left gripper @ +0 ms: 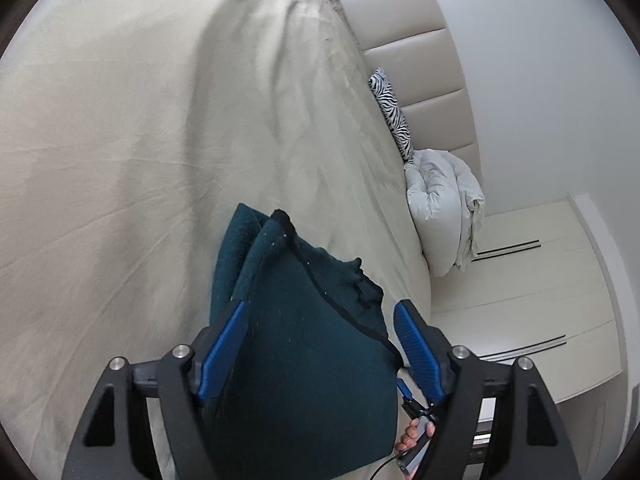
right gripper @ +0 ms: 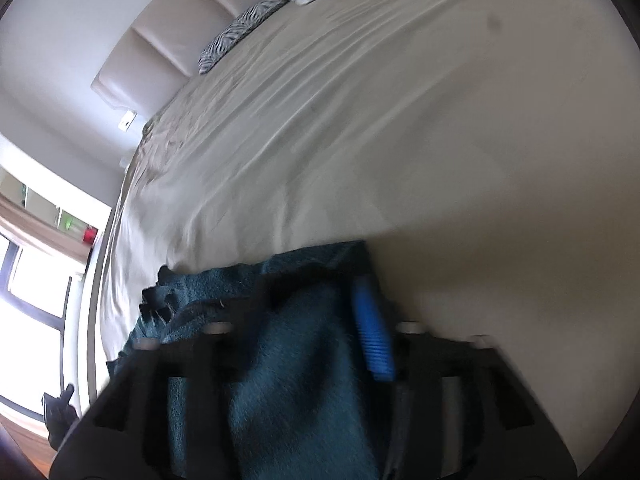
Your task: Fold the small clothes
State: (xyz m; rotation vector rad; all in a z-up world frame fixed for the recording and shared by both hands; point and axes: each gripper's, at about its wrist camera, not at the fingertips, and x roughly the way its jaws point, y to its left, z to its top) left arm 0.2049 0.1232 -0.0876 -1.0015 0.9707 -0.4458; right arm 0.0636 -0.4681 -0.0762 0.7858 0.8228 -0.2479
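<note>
Left wrist view: a dark teal fleece garment, black-edged and bunched, lies on the beige bed, far from the zebra pillow at the headboard. The left gripper stands open astride it, pads clear.

Right wrist view, blurred: the same garment lies between the right gripper's parted fingers; no squeeze shows.

Both wrist cameras are looking down along their fingers, close over the bed sheet; both are sharing the teal garment and headboard.

Teal garment between parted hand-held gripper
</note>
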